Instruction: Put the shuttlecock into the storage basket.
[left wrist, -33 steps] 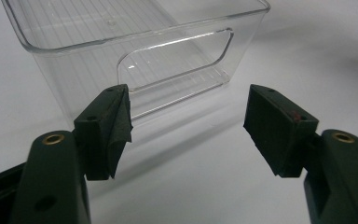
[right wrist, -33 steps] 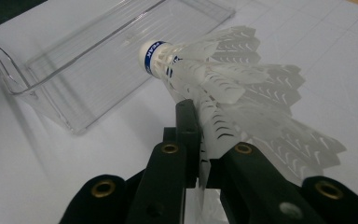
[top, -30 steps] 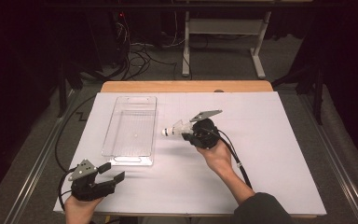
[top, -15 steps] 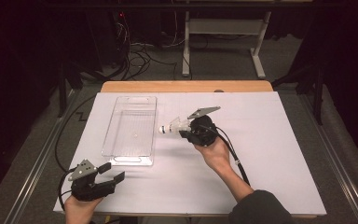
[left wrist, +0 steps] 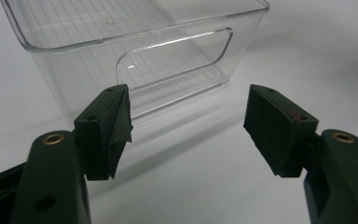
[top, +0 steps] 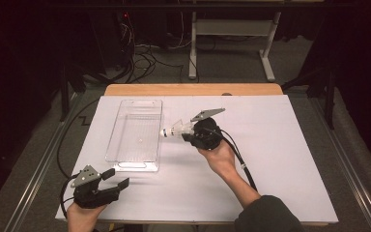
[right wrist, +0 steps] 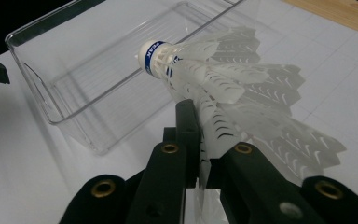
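Note:
A white shuttlecock (top: pixel 175 129) with a blue band on its cork (right wrist: pixel 154 57) hangs above the table, just right of a clear plastic bin (top: pixel 136 133). My right gripper (top: pixel 187 131) is shut on its feather skirt (right wrist: pixel 223 88), cork pointing toward the bin (right wrist: pixel 74 79). My left gripper (top: pixel 117 180) rests low at the table's near left, its jaws open and bare. In the left gripper view the bin's near end wall with its handle cut-out (left wrist: pixel 172 58) stands a short way beyond the open pads (left wrist: pixel 114 126).
A white sheet (top: pixel 280 159) covers the table, with the wooden edge (top: pixel 193 89) at the far side. Black cables trail from both grippers. A metal stand (top: pixel 232 43) and floor cables lie beyond the table.
The right gripper with the shuttlecock has shifted slightly toward the bin. The left gripper has stayed put.

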